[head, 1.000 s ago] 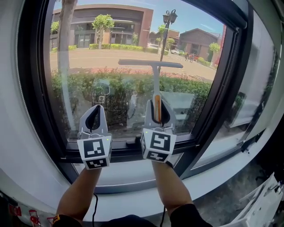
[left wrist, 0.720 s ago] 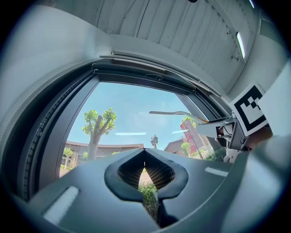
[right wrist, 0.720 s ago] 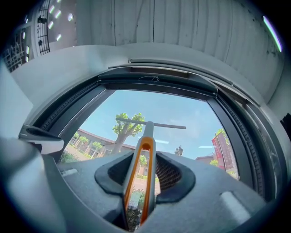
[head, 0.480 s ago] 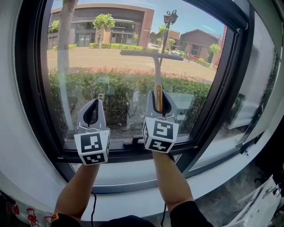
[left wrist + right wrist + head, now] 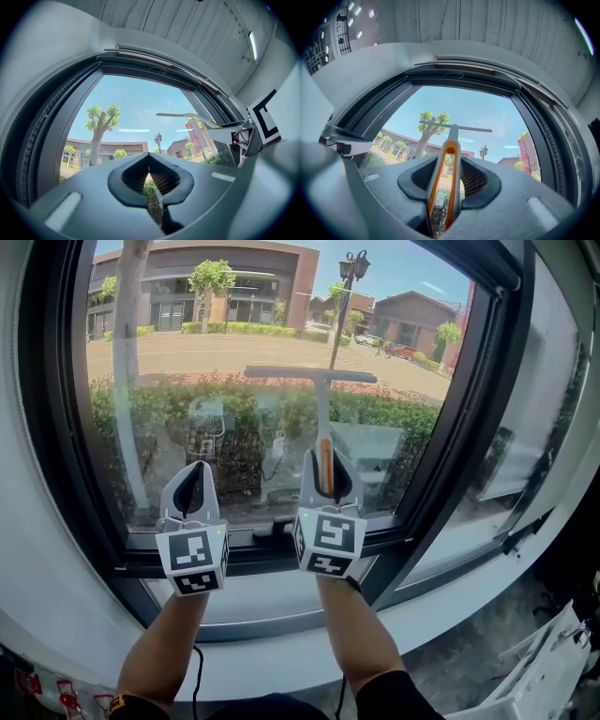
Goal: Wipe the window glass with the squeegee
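A grey squeegee (image 5: pixel 323 418) with an orange-lined handle (image 5: pixel 446 173) stands upright against the window glass (image 5: pixel 187 362). Its T-shaped blade (image 5: pixel 309 375) lies level across the middle of the pane. My right gripper (image 5: pixel 325 472) is shut on the squeegee handle, just above the lower window frame. The blade (image 5: pixel 454 126) shows ahead of those jaws in the right gripper view. My left gripper (image 5: pixel 190 486) hangs beside it to the left, shut and holding nothing, its tips (image 5: pixel 149 161) pointed up at the glass.
A dark window frame (image 5: pixel 469 418) borders the pane, with a sill rail (image 5: pixel 253 554) just below both grippers. A second angled pane (image 5: pixel 525 437) sits at the right. A white wall ledge (image 5: pixel 281 652) runs under the window. Street, hedge and buildings lie outside.
The squeegee blade rose on the glass, then came back down to mid-pane. Both grippers dropped slightly with it, and the right one kept its hold.
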Available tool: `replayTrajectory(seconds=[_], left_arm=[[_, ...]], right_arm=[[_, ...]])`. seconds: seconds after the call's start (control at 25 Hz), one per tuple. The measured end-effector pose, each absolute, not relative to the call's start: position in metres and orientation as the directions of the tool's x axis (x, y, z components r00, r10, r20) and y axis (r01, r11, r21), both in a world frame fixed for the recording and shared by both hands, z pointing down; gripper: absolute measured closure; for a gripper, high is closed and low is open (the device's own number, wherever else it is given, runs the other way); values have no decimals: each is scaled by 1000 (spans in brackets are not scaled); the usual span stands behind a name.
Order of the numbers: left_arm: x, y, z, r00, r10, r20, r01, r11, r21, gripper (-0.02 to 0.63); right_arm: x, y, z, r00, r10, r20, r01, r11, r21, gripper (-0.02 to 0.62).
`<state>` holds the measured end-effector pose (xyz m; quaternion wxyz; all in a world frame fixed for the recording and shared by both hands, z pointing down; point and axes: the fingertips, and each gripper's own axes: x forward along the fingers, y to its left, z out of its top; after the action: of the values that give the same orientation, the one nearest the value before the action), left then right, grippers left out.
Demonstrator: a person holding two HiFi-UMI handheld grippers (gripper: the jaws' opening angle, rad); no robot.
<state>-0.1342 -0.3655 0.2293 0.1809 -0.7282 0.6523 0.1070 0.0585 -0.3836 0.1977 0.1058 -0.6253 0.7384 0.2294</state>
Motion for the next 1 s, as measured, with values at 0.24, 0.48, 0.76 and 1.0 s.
replayTrajectory(seconds=[0.24,0.48,0.76,1.0], left_arm=[[-124,-363,255,143,-923,-358,-986,-103,-129,603],[-117,-361,283,151,-936,-318,-986,-118,-122,603],[-105,-360,318,172,-949,-263,-981,-142,-129,603],[-91,-358,344,196,-959,-206,-976,-171,-134,603]], right_arm=[[64,-378,230,-193,-897,-397,-972,119,204,478],[66,-371,267,-205,-918,-338,-968,139,209,477],[73,-367,316,-204,-943,-265,-967,151,207,478],[80,-361,354,-202,-959,-197,-967,164,195,479]])
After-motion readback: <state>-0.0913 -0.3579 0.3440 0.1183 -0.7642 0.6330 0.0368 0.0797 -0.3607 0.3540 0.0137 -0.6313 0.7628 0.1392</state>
